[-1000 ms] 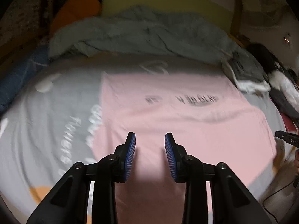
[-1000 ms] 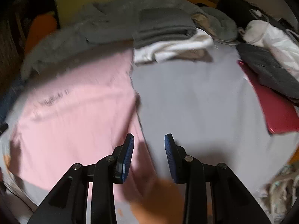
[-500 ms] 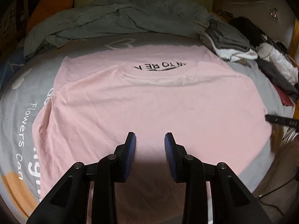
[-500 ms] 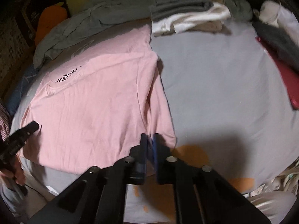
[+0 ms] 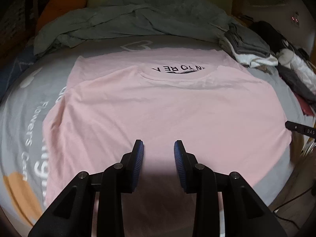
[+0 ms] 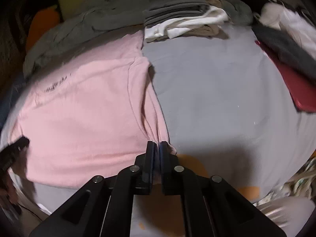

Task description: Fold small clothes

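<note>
Here, pink T-shirt (image 6: 83, 106) edge pinched, right tongs (image 6: 156, 148).

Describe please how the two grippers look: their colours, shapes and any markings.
Both the left gripper and the right gripper have black angular frames with round silver bolts. Their fingers carry ribbed blue pads. White lettering, partly readable as "DAS", shows on the right one's side.

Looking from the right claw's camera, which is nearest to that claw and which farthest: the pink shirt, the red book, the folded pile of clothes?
1. Pink shirt: pinched in the right claw, lower left.
2. Red book: off to the right.
3. Folded pile of clothes: at the far end of the bed, top centre.
</note>
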